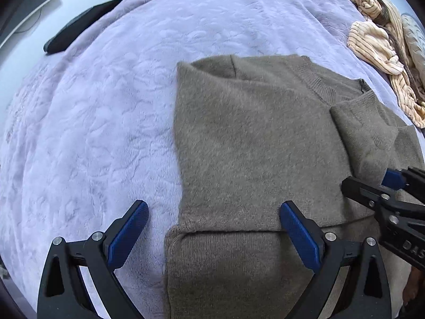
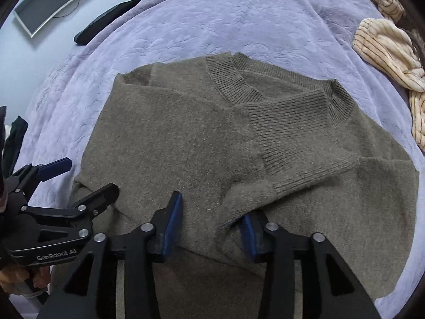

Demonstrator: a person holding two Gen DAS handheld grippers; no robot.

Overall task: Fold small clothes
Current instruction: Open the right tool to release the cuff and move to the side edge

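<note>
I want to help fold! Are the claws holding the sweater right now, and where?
Nothing is held. Both the left claw and right claw hang open above the brown sweater.

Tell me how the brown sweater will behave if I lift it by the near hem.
The sweater is soft knit, so it will likely sag and unfold; the folded-in sleeve may slide off. Fuzzy against the plush blanket, it probably drags rather than slips.

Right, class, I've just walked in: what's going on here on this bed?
A person holding a tool in each hand is folding an olive-brown sweater on a lilac blanket. Both sleeves are already folded across the body. The left tool and right tool hover open over its near edge, gripping nothing. A striped garment waits aside.
</note>
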